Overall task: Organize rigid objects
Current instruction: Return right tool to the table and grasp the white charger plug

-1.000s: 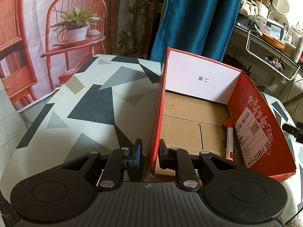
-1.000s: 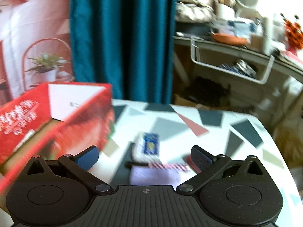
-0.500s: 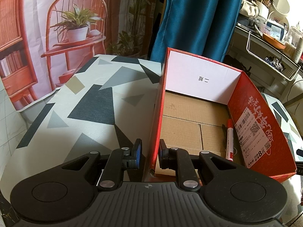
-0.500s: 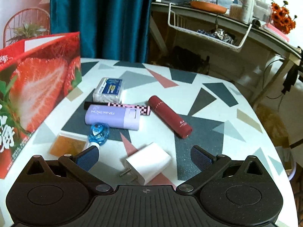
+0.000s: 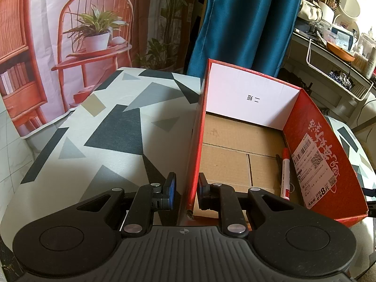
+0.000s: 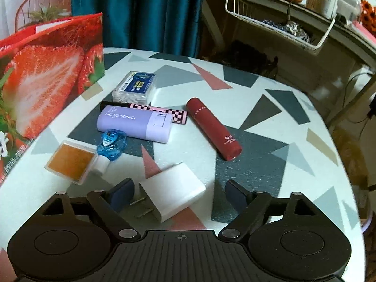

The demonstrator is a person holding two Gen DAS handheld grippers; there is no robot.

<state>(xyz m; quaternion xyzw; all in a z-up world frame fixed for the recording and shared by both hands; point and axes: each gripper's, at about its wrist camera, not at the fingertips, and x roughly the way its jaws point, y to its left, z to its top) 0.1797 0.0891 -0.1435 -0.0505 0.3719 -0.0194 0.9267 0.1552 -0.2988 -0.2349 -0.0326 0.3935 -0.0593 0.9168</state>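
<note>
**White charger block lies between the spread fingers of the right hand-held gripper, prongs pointing left**

On the left, the left hand-held gripper is pinched nearly closed on the near left wall of the red box, steadying it; a red marker already lies inside along the right wall. To the right, the right hand-held gripper is wide open and holds nothing, its fingertips flanking the white charger on the bench. The charger's long axis runs slantwise across the fingers. Beyond it lie an orange pad, blue correction tape, purple case and a red tube, well apart from the grasp. The right hand is plainly nearer; the box stands to its left.
</note>
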